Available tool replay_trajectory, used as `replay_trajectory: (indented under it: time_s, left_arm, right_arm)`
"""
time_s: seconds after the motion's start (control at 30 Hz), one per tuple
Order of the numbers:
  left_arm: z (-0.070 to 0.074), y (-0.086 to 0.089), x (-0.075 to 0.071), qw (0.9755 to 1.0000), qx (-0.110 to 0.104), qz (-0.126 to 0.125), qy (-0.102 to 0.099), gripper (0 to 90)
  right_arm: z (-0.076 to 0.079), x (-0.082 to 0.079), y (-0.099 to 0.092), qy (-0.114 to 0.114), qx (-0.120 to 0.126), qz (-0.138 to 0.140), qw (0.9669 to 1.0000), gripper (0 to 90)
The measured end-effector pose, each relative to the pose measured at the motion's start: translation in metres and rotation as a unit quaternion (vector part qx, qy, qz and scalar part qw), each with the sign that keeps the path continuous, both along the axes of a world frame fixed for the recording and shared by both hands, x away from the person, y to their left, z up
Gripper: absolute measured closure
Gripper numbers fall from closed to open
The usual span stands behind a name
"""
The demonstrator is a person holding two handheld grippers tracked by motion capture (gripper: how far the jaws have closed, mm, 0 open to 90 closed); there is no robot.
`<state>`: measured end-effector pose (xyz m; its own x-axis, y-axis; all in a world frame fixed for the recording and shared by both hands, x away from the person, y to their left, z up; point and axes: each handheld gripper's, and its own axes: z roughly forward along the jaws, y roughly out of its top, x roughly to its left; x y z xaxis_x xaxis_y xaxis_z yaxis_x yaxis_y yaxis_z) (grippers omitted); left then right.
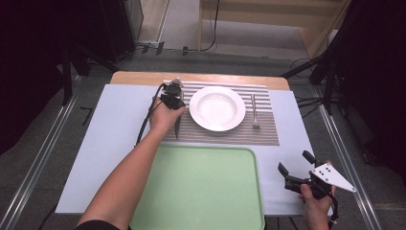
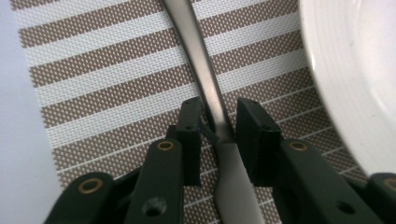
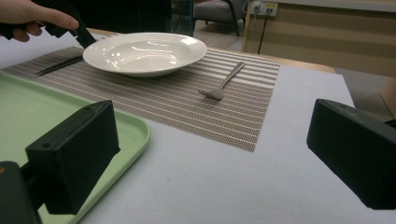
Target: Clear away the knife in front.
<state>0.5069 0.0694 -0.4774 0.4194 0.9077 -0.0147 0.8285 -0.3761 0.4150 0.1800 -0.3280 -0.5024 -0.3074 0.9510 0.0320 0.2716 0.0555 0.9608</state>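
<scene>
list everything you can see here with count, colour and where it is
plate: 1, white, middle of the placemat
placemat: 1, brown and white striped, far half of the table
fork: 1, silver, on the placemat right of the plate
knife: 1, silver, on the placemat left of the plate
tray: 1, light green, near edge of the table
table: 1, pale top
left gripper: 1, black, jaws either side of the knife
right gripper: 1, black, open, above the table's near right corner
</scene>
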Motion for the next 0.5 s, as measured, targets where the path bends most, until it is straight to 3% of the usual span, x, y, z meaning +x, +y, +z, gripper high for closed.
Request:
replay_trajectory:
  time_s: [0.03, 0.17, 0.2, 0.23, 0.27, 0.4, 0.5]
  left_arm:
    - [-0.0002, -0.003, -0.0009, 0.9999, 0.011, 0.0, -0.003, 71.4]
    - [-0.0003, -0.0051, -0.0008, 0.9999, 0.017, 0.0, -0.004, 72.1]
    - [-0.0001, -0.0055, -0.0002, 0.9999, 0.017, 0.002, -0.002, 72.4]
    - [0.0002, -0.006, 0.0, 0.9998, 0.022, 0.003, -0.003, 73.4]
    - [-0.0004, -0.0038, 0.002, 0.9999, 0.009, 0.012, -0.002, 77.7]
    - [0.0, -0.0005, 0.0046, 0.9999, -0.003, 0.014, 0.007, 79.1]
    - [0.001, -0.0019, 0.0067, 0.9998, 0.003, 0.012, 0.016, 79.0]
  right_arm:
    - [-0.0002, 0.0003, -0.0002, 0.001, -0.002, 0.001, 1.0, 1.0]
    - [-0.0003, 0.0009, 0.0002, 0.0, -0.003, 0.0, 1.0, 1.0]
    - [-0.0007, 0.0027, -0.001, -0.01, -0.012, -0.001, 0.9999, 1.0]
    - [-0.0006, 0.0014, 0.0007, 0.0, -0.004, 0.002, 1.0, 1.0]
    - [-0.0007, 0.0018, 0.0008, -0.004, -0.007, 0.002, 1.0, 1.0]
    - [-0.0005, 0.0008, 0.0009, -0.001, -0.006, 0.002, 1.0, 1.0]
    - [-0.0009, 0.0013, -0.0001, 0.003, -0.002, 0.0, 1.0, 1.0]
